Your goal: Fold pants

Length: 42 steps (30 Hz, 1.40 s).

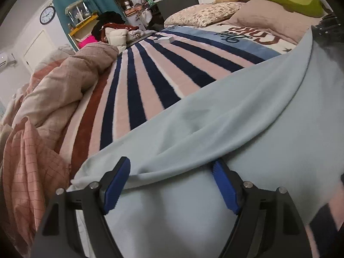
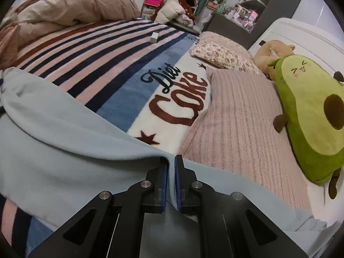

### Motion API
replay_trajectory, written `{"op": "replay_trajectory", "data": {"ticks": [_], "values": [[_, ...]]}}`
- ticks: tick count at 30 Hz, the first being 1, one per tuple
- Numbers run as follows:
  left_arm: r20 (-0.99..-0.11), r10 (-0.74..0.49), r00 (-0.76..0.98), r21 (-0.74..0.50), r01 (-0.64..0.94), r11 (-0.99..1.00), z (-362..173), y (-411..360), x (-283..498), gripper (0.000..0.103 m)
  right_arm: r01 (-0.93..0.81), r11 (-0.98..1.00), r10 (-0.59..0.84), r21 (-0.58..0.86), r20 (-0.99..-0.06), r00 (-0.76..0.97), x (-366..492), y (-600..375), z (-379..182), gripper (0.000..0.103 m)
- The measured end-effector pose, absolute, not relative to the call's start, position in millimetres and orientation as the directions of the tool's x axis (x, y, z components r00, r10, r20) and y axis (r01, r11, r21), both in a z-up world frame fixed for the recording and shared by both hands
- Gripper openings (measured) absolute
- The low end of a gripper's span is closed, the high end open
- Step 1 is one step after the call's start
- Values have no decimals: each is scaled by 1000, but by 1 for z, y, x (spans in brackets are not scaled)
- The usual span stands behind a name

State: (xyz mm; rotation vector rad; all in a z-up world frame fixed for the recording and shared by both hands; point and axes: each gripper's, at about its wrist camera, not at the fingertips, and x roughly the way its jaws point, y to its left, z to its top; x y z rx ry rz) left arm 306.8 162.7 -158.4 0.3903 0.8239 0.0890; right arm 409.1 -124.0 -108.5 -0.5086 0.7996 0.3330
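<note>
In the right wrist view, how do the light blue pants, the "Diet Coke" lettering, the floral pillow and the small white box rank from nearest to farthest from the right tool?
1. Light blue pants: pinched in the right tool.
2. "Diet Coke" lettering: straight ahead on the blanket.
3. Floral pillow: farther, ahead and right.
4. Small white box: farthest, on the stripes near the far edge.

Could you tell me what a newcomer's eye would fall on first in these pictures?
Probably the pale blue pants spread across the near side of the bed, with the right tongs shut on a folded edge and the left tongs open over the cloth. Next, the striped Diet Coke blanket underneath and the green avocado plush by the headboard.
</note>
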Motion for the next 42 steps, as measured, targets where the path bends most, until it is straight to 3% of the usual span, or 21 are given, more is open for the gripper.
{"op": "replay_trajectory", "data": {"ticks": [6,13,16,22,25,34,35,37,40,42], "values": [[-649,369,665,436,-71,897,-155,182,337,76,-432,864,88,-258,-767,635,426,-130,-113,4],[-574,503,646,449,-265,853,-146,219,358,76,-384,886,71,-258,-744,664,423,-138,-106,45],[-579,447,682,396,-243,885,-137,217,347,76,-397,884,96,-248,-734,673,413,-139,-99,45],[-628,219,747,247,-76,966,-124,186,322,76,-435,870,116,-233,-760,640,380,-151,-93,50],[-661,64,747,117,18,993,-123,171,312,76,-404,891,111,-207,-763,636,353,-180,-82,63],[-654,-5,757,67,64,996,-122,140,305,76,-171,966,-27,-195,-732,681,298,-300,-38,62],[-653,-5,758,63,61,996,-123,138,305,76,-164,970,-21,-181,-731,682,298,-310,-36,60],[-656,-2,755,66,60,996,-125,135,306,76,-149,972,-31,-182,-725,688,302,-323,-35,41],[-663,3,749,73,60,996,-129,129,308,76,-141,973,-38,-184,-726,687,313,-335,-38,40],[-664,3,748,76,63,995,-129,124,307,76,-107,958,-116,-264,-704,701,321,-339,-41,40]]}}
